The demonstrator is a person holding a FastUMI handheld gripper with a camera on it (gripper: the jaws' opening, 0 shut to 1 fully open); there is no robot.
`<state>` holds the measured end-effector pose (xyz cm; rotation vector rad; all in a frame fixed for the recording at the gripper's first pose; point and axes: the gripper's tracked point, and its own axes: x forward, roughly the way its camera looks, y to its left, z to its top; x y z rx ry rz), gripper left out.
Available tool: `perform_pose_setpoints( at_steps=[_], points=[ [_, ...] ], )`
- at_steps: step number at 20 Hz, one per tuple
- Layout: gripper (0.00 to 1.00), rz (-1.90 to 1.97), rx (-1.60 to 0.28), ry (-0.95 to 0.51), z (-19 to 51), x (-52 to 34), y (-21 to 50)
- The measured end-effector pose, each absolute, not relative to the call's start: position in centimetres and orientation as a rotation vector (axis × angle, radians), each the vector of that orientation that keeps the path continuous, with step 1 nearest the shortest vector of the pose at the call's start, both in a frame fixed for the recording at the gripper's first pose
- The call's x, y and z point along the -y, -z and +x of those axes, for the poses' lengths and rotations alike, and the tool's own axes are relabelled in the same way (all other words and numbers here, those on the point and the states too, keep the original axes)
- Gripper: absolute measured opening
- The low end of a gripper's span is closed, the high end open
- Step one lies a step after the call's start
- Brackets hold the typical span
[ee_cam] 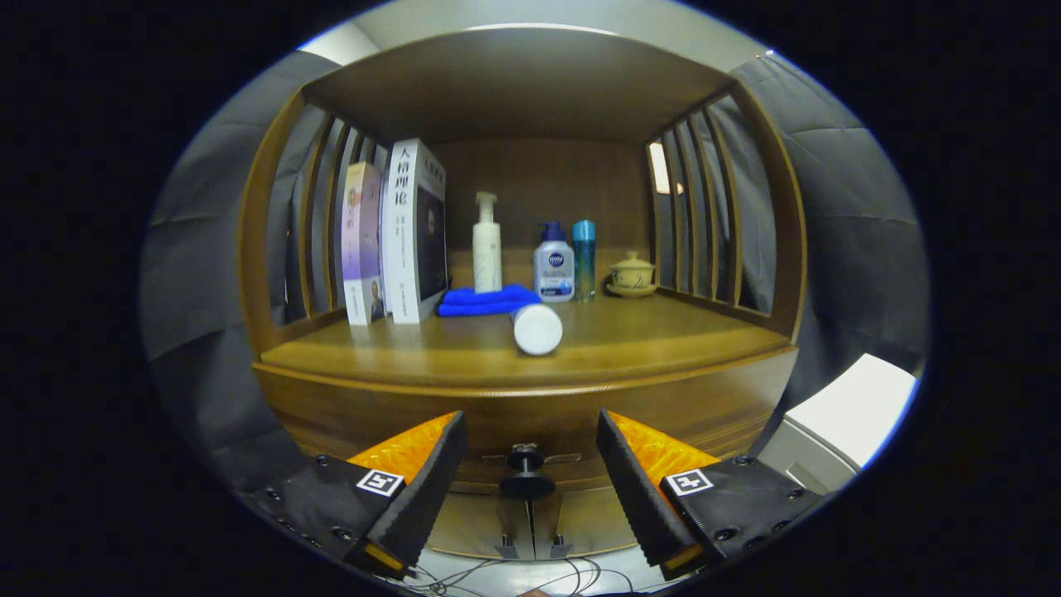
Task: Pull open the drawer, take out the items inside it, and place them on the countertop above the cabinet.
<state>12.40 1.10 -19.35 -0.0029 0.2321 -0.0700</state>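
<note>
A wooden cabinet stands ahead with its drawer front [530,414] closed below the countertop [398,352]. The drawer's dark round knob [526,473] sticks out between my two fingers, slightly beyond their tips. My gripper [530,452] is open, its orange-and-black fingers [431,481] spread either side of the knob without touching it. A white cylinder [537,328] lies on its side on the countertop near the front edge. What is inside the drawer is hidden.
On the countertop at the back stand two books [398,236], a white pump bottle [486,245], a folded blue cloth [485,300], a blue-capped bottle [554,264], a teal tube [583,257] and a lidded cup on a saucer [632,274]. Slatted side walls enclose the shelf. A white box [845,414] sits to the right. Cables [514,572] lie on the floor.
</note>
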Motion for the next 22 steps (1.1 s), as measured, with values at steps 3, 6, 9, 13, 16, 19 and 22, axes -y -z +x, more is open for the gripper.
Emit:
perform_pose_setpoints(
  at_steps=[3,6,9,13,16,19,22],
  points=[
    [0.97,0.057,-0.124,0.050,11.4,-2.1,12.9],
    [0.97,0.017,-0.056,0.017,9.6,-2.9,7.6],
    [0.97,-0.019,-0.025,-0.031,7.5,-4.2,4.2],
    [0.97,-0.053,-0.021,-0.074,5.6,-4.9,1.3],
    [0.97,-0.054,-0.015,-0.092,4.1,-5.1,-0.9],
    [0.97,-0.061,-0.020,-0.121,1.6,-5.0,-1.6],
    [0.97,-0.074,-0.029,-0.114,-0.8,-3.8,-1.2]
  ],
)
